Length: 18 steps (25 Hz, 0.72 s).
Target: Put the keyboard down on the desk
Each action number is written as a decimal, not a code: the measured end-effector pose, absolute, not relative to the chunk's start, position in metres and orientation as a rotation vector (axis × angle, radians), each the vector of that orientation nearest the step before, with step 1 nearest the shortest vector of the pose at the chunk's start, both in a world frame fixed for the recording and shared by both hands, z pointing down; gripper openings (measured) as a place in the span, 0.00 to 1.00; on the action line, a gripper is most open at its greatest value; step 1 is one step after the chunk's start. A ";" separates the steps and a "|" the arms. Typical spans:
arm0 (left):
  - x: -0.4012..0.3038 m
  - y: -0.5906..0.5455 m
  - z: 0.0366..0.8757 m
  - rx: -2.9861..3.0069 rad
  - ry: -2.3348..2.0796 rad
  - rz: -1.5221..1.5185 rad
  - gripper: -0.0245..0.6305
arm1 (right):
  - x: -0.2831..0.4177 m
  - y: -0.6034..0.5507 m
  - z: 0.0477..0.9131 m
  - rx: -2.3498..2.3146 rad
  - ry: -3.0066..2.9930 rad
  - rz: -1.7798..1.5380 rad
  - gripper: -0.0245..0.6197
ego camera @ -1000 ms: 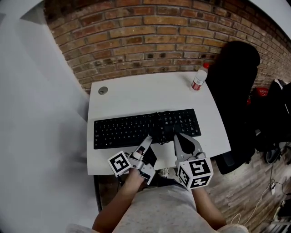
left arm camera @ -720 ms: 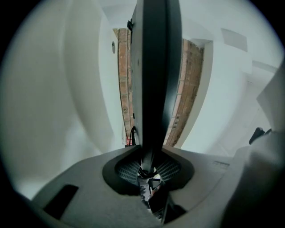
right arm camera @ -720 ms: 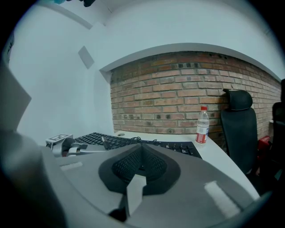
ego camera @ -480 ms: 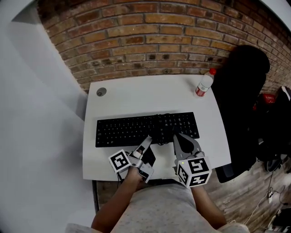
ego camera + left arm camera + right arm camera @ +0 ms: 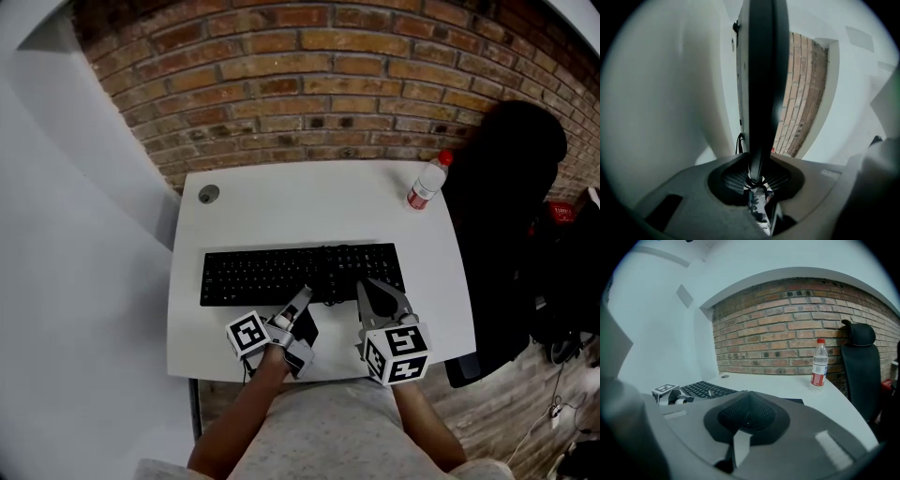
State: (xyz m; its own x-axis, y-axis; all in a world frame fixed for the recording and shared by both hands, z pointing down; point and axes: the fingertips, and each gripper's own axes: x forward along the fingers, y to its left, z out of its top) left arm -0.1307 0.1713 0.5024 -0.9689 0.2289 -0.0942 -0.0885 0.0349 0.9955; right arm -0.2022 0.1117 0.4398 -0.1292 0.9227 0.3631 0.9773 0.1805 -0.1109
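Observation:
A black keyboard (image 5: pixel 300 272) lies lengthwise, low over the white desk (image 5: pixel 300 206); contact with the desk cannot be told. My left gripper (image 5: pixel 302 302) is rolled on its side and shut on the keyboard's near edge. In the left gripper view the keyboard (image 5: pixel 761 79) runs edge-on out of the left gripper (image 5: pixel 757 176), whose jaws clamp it. My right gripper (image 5: pixel 367 289) rests at the near edge further right. In its own view the right gripper (image 5: pixel 747 397) has its jaws together with nothing between them, and the keyboard (image 5: pixel 705 390) shows behind.
A clear water bottle (image 5: pixel 427 185) with a red cap stands at the desk's far right corner. A black office chair (image 5: pixel 506 216) is beside the desk on the right. A round cable grommet (image 5: pixel 209 194) sits far left. A brick wall (image 5: pixel 319 84) backs the desk.
The keyboard and both grippers have sunk toward the desk and come a little nearer to me. The left grip on the near edge is unchanged.

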 end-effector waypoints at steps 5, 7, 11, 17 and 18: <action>-0.137 0.177 0.510 0.148 2.097 2.042 0.15 | -0.208 0.118 0.445 -1.801 -2.096 -0.218 0.05; -0.138 0.179 0.516 0.162 2.103 2.049 0.15 | -0.209 0.120 0.446 -1.804 -2.088 -0.220 0.05; -0.139 0.182 0.525 0.188 2.083 2.072 0.16 | -0.212 0.121 0.450 -1.799 -2.075 -0.222 0.05; -0.141 0.189 0.529 0.220 2.029 2.116 0.16 | -0.215 0.123 0.454 -1.792 -2.060 -0.218 0.05; -0.141 0.190 0.529 0.225 2.015 2.128 0.16 | -0.215 0.124 0.455 -1.792 -2.058 -0.218 0.05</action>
State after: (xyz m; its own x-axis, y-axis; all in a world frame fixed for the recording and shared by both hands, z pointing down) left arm -0.1406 0.1896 0.5295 -0.9680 0.2493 -0.0285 -0.0420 -0.0490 0.9979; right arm -0.2152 0.1235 0.4547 -0.0967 0.9133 0.3958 0.9759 0.1651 -0.1426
